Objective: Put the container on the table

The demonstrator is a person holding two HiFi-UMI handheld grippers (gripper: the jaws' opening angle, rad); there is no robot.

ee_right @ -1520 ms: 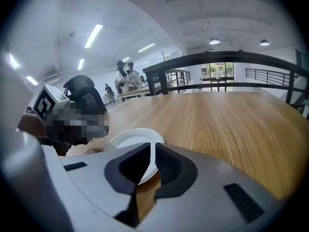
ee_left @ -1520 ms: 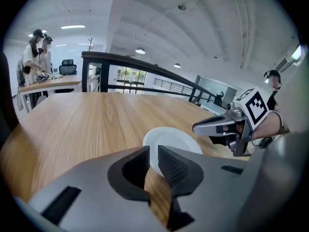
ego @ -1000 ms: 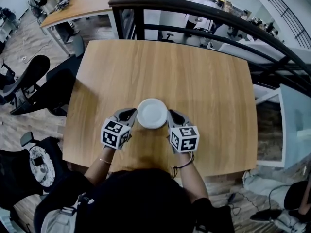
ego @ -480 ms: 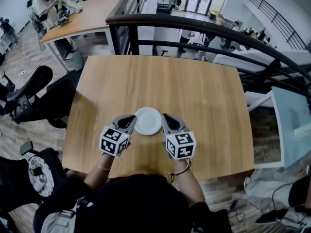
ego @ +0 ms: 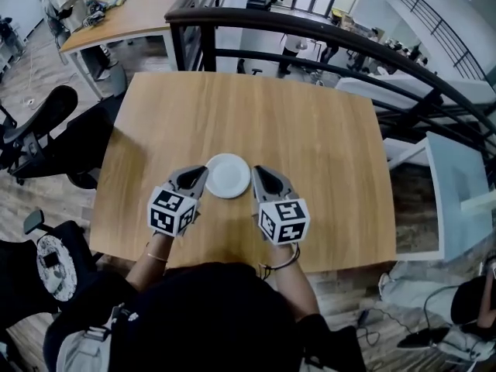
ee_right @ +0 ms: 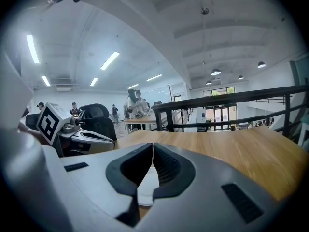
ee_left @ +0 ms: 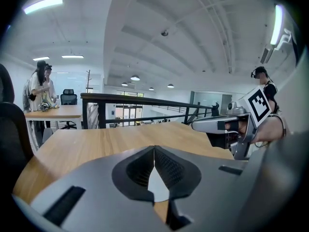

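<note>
A round white container (ego: pixel 228 175) sits low over the near middle of the wooden table (ego: pixel 271 107), and whether it touches the wood cannot be told. My left gripper (ego: pixel 196 179) meets its left rim and my right gripper (ego: pixel 258 179) meets its right rim. In the left gripper view the jaws (ee_left: pixel 154 151) are closed to a thin line, with a sliver of the white container (ee_left: pixel 158 187) showing in the gap under the tips. The right gripper view is the same: closed jaws (ee_right: pixel 153 146) with the white rim (ee_right: pixel 147 182) between them. Each gripper sees the other across the table.
A black railing (ego: pixel 310 29) runs along the table's far side, with a lower floor beyond it. Black office chairs (ego: pixel 39 130) stand to the left. A second desk (ego: pixel 116 14) with people at it lies at the far left. A white panel (ego: pixel 457 200) stands at the right.
The container looks smaller and sits lower than a second ago, having come down toward the tabletop. Both grippers came down with it and kept their hold on its rim.
</note>
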